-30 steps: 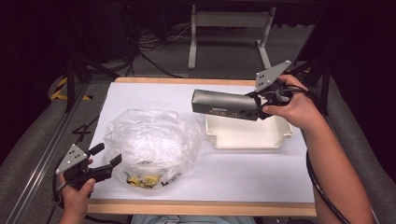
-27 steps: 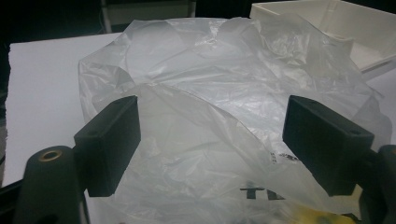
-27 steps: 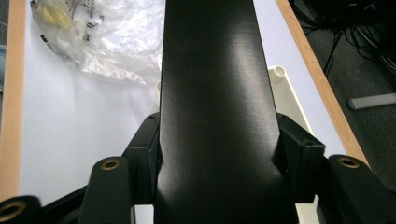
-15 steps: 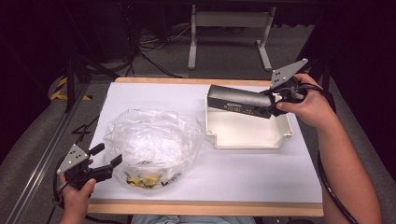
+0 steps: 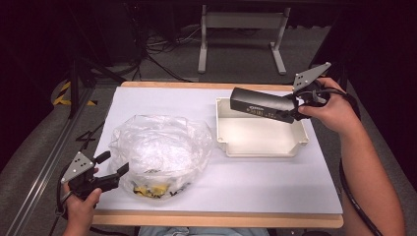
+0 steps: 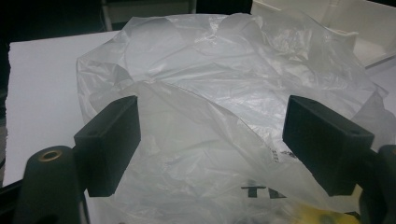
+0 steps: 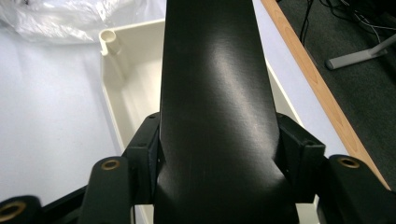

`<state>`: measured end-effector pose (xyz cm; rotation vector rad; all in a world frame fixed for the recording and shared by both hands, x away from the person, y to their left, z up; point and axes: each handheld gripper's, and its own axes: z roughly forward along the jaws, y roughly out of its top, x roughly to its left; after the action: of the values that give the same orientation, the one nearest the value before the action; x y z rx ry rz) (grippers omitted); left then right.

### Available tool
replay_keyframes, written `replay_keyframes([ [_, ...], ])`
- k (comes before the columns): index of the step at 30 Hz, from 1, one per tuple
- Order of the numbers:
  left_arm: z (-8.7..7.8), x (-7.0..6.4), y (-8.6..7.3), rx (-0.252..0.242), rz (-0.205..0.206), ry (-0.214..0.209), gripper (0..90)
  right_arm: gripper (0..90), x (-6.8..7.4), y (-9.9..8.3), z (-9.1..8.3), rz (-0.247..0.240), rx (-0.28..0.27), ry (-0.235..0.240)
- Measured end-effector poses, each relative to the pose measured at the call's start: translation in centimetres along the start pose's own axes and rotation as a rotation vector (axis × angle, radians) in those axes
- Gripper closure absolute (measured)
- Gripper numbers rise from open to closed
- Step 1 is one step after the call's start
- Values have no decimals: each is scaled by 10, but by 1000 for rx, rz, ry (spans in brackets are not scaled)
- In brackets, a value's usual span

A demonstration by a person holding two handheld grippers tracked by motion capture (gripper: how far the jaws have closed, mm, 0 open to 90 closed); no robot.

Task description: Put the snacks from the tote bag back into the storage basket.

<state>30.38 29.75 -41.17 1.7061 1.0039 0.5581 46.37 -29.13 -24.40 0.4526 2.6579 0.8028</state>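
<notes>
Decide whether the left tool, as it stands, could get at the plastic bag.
Probably yes. The left tool is open, its jaws spread just in front of the bag, with nothing between them. The right tool is far off above the tray, shut on a black bar.

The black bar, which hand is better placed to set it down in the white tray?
Right. The right gripper is already shut on the black bar, holding it above the white tray. The left gripper is open at the plastic bag, across the table.
</notes>
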Motion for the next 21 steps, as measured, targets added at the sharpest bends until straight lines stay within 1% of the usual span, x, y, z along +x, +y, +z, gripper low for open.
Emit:
replay_keyframes([
  [4, 0, 0, 0, 1, 0, 2, 203, 433, -2, -4, 4, 2, 9, 2],
  [9, -1, 0, -1, -1, 0, 6, 203, 433, -7, -17, 16, 22, 4, 2],
  [11, -1, 0, -1, -1, -1, 12, 203, 433, -7, -19, 18, 24, 7, 3],
  [13, -2, 0, -2, -4, -4, 13, 202, 432, -8, -22, 22, 22, 9, 7],
  [14, -4, 0, -3, 1, -1, 6, 202, 432, -9, -23, 23, 22, 10, 11],
  [15, -4, 0, -4, -9, -8, 4, 203, 432, -9, -25, 26, 23, 8, 17],
  [16, -5, 0, -5, -7, -8, -2, 203, 432, -10, -26, 27, 24, 10, 25],
  [21, -8, -1, -8, -4, -11, 7, 201, 432, -12, -32, 38, 14, 17, 40],
])
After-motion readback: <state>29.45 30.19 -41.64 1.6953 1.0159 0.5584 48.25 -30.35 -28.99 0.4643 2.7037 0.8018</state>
